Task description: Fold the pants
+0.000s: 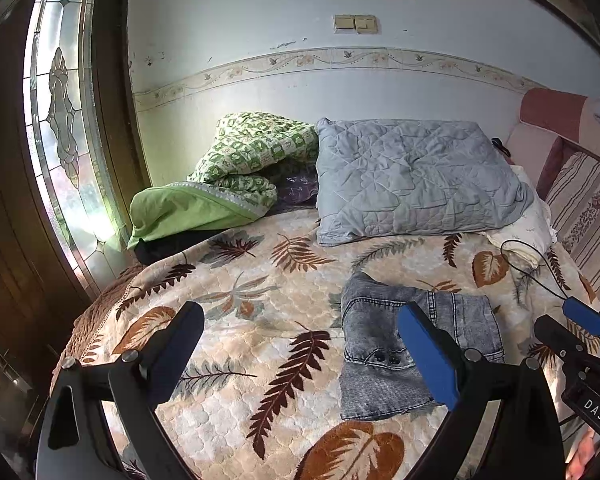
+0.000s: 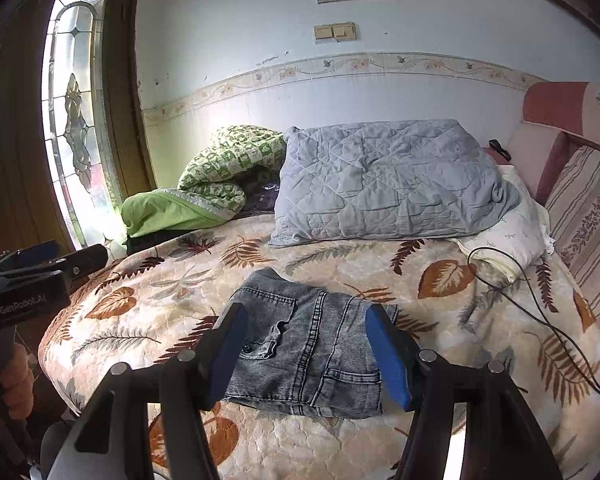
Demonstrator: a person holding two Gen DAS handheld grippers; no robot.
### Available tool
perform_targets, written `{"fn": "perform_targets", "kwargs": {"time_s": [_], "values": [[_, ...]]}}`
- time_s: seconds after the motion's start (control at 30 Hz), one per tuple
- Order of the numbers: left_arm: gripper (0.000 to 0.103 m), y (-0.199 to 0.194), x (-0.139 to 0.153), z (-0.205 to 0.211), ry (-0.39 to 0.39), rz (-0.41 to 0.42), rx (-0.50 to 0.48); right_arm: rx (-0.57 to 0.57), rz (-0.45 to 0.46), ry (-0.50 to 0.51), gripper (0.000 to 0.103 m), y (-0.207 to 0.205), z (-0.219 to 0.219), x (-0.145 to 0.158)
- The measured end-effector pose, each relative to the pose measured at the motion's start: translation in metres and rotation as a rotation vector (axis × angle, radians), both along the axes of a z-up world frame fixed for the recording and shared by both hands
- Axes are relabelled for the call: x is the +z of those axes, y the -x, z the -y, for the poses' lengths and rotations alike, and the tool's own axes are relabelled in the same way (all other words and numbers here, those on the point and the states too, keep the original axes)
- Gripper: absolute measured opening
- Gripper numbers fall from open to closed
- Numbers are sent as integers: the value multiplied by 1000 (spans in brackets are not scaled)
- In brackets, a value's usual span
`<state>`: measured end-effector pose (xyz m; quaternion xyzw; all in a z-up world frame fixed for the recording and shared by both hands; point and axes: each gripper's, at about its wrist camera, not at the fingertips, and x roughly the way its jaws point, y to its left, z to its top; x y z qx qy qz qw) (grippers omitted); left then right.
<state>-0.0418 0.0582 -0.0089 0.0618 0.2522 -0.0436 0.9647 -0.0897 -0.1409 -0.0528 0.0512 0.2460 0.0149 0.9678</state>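
Note:
Grey washed denim pants lie folded into a compact rectangle on the leaf-print bedspread; they also show in the right wrist view. My left gripper is open and empty, held above the bed to the left of the pants. My right gripper is open and empty, hovering just in front of and above the pants, its blue pads either side of them in view. The right gripper also shows at the right edge of the left wrist view.
A grey quilted pillow and a green patterned blanket lie at the back by the wall. A black cable runs across the bed's right side. A striped cushion stands at the right. A glass door is on the left.

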Motion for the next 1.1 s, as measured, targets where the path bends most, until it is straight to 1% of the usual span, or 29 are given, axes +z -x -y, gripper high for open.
{"fn": "perform_targets", "kwargs": {"time_s": [0.5, 0.63, 1.1], "values": [[97, 1, 1, 4, 2, 14, -38, -1, -6, 5, 65, -4, 5, -3], [97, 2, 2, 4, 5, 9, -37, 1, -5, 7, 65, -3, 4, -3], [97, 7, 3, 0, 14, 32, -65, 18, -8, 23, 65, -5, -4, -6]]}}
